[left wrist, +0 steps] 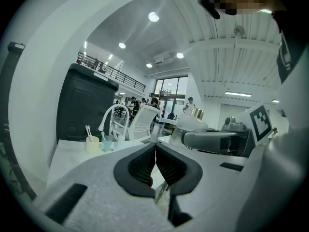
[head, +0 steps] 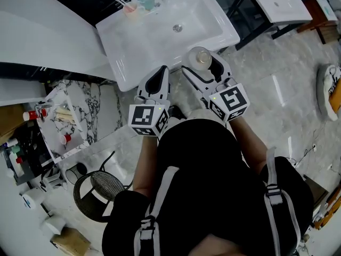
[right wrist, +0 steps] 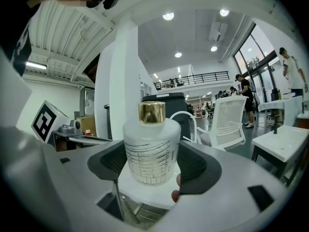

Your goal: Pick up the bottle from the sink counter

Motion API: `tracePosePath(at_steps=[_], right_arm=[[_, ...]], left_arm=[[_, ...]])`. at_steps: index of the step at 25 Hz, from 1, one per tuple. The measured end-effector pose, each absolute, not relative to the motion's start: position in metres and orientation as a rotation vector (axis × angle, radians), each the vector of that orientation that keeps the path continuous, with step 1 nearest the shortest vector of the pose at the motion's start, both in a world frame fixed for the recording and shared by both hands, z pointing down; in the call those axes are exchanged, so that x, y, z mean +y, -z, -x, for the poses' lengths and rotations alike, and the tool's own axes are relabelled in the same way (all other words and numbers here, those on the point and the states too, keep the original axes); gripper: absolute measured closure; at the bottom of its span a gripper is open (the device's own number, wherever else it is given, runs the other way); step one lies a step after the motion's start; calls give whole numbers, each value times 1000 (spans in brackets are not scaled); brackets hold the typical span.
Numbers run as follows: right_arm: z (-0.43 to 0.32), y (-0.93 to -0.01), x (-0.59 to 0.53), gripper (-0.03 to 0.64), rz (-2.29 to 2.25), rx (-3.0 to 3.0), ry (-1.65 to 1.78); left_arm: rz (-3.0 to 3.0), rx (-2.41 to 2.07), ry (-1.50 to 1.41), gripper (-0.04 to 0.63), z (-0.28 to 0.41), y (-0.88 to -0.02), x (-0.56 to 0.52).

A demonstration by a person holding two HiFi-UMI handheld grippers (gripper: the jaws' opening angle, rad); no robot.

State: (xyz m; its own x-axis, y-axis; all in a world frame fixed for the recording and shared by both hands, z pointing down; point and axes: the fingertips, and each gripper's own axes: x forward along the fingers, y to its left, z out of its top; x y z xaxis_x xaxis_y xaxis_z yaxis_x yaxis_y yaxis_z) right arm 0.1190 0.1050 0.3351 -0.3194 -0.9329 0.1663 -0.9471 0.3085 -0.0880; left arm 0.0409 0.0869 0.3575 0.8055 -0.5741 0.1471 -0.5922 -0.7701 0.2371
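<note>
In the head view, a white tabletop (head: 216, 33) with a sunken sink fills the far middle. Two cups (head: 138, 5) with toothbrushes stand at its far left corner. The bottle (head: 201, 57) stands upright at the near right corner of the tabletop. The right gripper (head: 203, 64) has one jaw on each side of it. The left gripper (head: 160, 74) hangs to the left, at the near edge of the tabletop, well apart from the bottle.

In the left gripper view, the left gripper (left wrist: 155, 151) is closed, its ribbed pads pressed together with nothing between them. Far left on the tabletop (left wrist: 67, 153) stand the cups (left wrist: 92, 144), beside a curved tap (left wrist: 112, 114). To the right, the bottle (left wrist: 195, 123) sits between the jaws of the right gripper (left wrist: 212, 140).

In the right gripper view, the right gripper (right wrist: 152, 161) grips the bottle (right wrist: 150, 149), with both dark pads against its frosted sides. The bottle is upright and has a gold cap (right wrist: 152, 112) on top. The white tabletop (right wrist: 145, 191) lies under its base; whether they touch I cannot tell. A white chair (right wrist: 227, 121) stands far right.
</note>
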Motion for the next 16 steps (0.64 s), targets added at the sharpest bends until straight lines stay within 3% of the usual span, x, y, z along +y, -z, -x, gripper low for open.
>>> tracePosePath(at_steps=[16], right_arm=[[-116, -332, 104, 296, -1782, -2472, -236]], left_arm=[[-2735, -888, -83, 575, -38, -353, 88]])
